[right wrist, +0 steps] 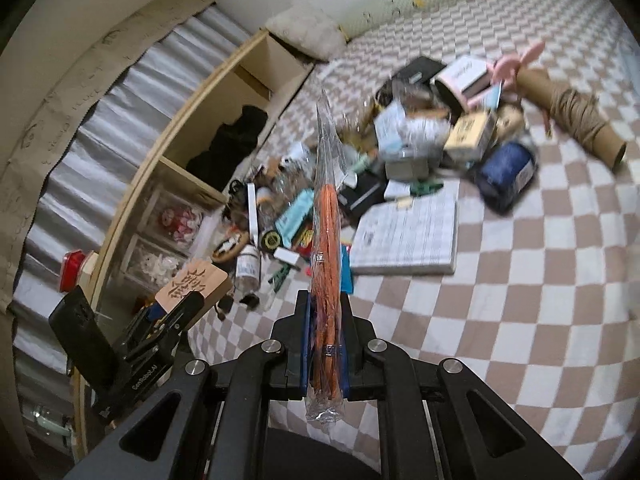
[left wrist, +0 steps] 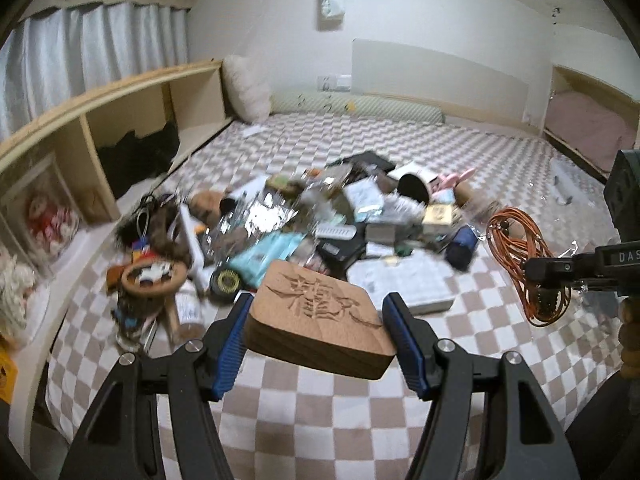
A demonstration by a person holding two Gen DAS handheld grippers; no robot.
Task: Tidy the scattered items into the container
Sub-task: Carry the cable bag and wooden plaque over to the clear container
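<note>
1. My left gripper is clamped on the carved wooden block by its two short ends, so the block's long axis runs left to right, carved face up.
2. It hangs above the near checkered blanket, in front of the clutter pile.
3. My right gripper is pinched tight on a bagged orange cord, its long axis pointing away toward the pile.
4. The left gripper sits low at the near left in my right view.
</note>
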